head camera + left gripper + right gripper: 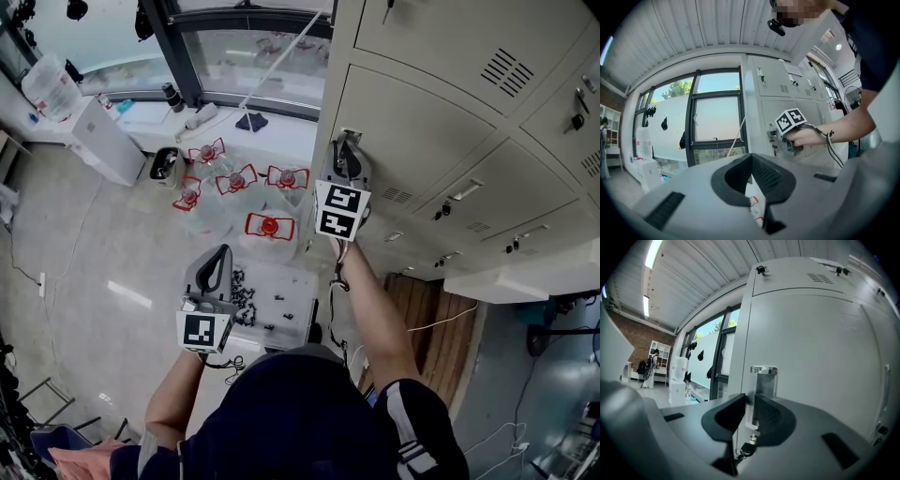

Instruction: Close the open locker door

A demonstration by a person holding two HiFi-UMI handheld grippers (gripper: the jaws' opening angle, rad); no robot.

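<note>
At the left end of the locker bank [487,122], the right gripper [347,155] is clenched on the chrome handle [763,376] of the locker door [820,348]. The handle's thin plate stands in the narrow slot between the two jaws, and a bunch of keys [749,448] hangs just below it. From above, the door looks almost flush with its neighbours. Whether it is fully seated or latched cannot be told from these views.

The left gripper [221,261] is held level, well apart from the lockers to the left, over the floor near the water jugs [270,225]. Its jaws are together with nothing between them.

The step in hand appears to be the last push home. It likely goes best with a firm hold on the handle and the wrist pressing squarely into the door face rather than twisting, since a thin plate could slip out of the pads. The dangling keys should hang free of the door edge. Letting go makes sense only once the left edge sits even with the frame. The left gripper is best left clear, away from the closing gap.
</note>
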